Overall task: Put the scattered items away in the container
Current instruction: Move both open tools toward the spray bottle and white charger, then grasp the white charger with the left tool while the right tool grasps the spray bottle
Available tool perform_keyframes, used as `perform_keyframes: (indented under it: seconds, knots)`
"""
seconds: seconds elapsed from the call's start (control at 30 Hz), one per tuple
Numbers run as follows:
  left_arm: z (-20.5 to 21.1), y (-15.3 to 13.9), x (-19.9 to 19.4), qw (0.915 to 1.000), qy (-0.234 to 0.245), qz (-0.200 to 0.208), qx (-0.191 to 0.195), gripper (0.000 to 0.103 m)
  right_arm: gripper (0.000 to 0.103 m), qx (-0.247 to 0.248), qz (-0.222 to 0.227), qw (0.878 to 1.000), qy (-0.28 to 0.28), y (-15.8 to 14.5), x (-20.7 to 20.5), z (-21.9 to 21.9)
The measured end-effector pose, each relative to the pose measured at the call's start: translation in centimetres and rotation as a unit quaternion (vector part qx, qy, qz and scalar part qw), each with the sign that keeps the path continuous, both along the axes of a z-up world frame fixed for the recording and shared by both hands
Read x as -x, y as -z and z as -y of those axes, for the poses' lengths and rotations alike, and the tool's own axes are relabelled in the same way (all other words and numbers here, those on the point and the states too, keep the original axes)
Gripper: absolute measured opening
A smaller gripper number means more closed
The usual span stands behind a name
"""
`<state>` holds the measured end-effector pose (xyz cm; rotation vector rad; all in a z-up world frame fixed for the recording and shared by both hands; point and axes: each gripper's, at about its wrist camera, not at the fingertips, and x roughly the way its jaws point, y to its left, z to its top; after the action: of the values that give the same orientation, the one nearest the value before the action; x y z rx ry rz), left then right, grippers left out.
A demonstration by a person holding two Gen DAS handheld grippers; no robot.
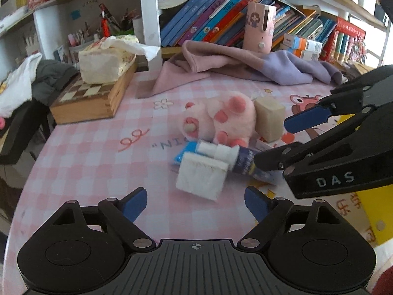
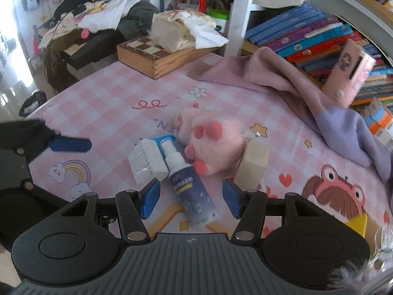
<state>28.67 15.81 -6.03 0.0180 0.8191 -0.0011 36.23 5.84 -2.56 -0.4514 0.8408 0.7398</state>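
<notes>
So both my grippers were hovering low over the pink checked tablecloth [image 2: 103, 91], w/ the whole pile of loose stuff right in front of them. Right gripper [image 2: 191, 198] had its blue fingers spread wide, one on each side of the spray bottle [image 2: 190, 189], not touching it afaict. Bottle was lying flat on the cloth, white nozzle pointing to the far side, dark blue body toward me. In the left wrist view the right gripper [image 1: 270, 142] came in from the right w/ its nearer finger down at the bottle's [image 1: 235, 159] blue end, though I couldn't tell from that angle if it made contact.

Left gripper [image 1: 196, 200] was spread open too, holding nothing, parked just near of the white brush [image 1: 200, 177]. Brush sat just left of the bottle, pressed up against it, bristles facing me. Something bright blue [image 2: 163, 139] peeked out from under/behind those two, couldn't make out what.

Just far of the bottle was the pink paw plush [image 2: 211, 147], touching the nozzle end. Right of the plush stood a cream block [image 2: 251, 169], upright & leaning into the plush a bit.

Far side: pink & lilac cloth [image 2: 282, 78] bunched up in front of the bookshelf, and a wooden chess box [image 2: 157, 56] far left w/ a tissue pack [image 2: 176, 32] on top. Yellow thing [image 1: 378, 209] at the right edge of the left wrist view, prob a box, only partly visible.
</notes>
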Motion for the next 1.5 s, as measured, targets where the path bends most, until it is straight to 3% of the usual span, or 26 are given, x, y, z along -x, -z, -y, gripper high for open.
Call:
perform_keyframes:
  seconds: [0.23, 0.4, 0.77, 0.93, 1.0, 1.07, 1.13, 1.5]
  knots:
    - [-0.2, 1.4, -2.3, 0.9995, 0.027, 0.001, 0.016, 0.087, 0.054, 0.02, -0.029, 0.999, -0.014, 1.5, -2.9, -1.1]
    - [0.4, 2.5, -3.4, 0.9983, 0.058, -0.001, -0.001, 0.087, 0.054, 0.029, -0.063, 0.997, -0.026, 2.5, -4.2, -1.5]
    - [-0.7, 4.4, -4.8, 0.9972, 0.068, -0.023, -0.02, 0.085, 0.051, 0.049, -0.098, 0.992, -0.06, 4.2, -5.6, -3.2]
    - [-1.0, 4.4, -5.1, 0.997, 0.075, -0.017, -0.013, 0.081, 0.048, 0.054, -0.115, 0.99, -0.053, 5.0, -6.5, -3.5]
    - [-1.1, 4.4, -5.2, 0.9967, 0.08, -0.015, -0.007, 0.072, 0.048, 0.061, -0.115, 0.99, -0.056, 5.3, -6.6, -3.6]
    - [-1.1, 4.3, -5.3, 0.9965, 0.083, -0.012, -0.002, 0.065, 0.04, 0.06, -0.119, 0.989, -0.058, 5.4, -6.6, -3.6]
    - [-1.1, 4.3, -5.4, 0.9968, 0.08, -0.012, -0.001, 0.065, 0.032, 0.055, -0.123, 0.989, -0.058, 5.2, -6.6, -3.4]
    - [-1.2, 3.0, -3.4, 0.9974, 0.069, -0.014, 0.016, 0.065, 0.031, 0.025, -0.127, 0.991, -0.024, 3.9, -5.8, -1.8]
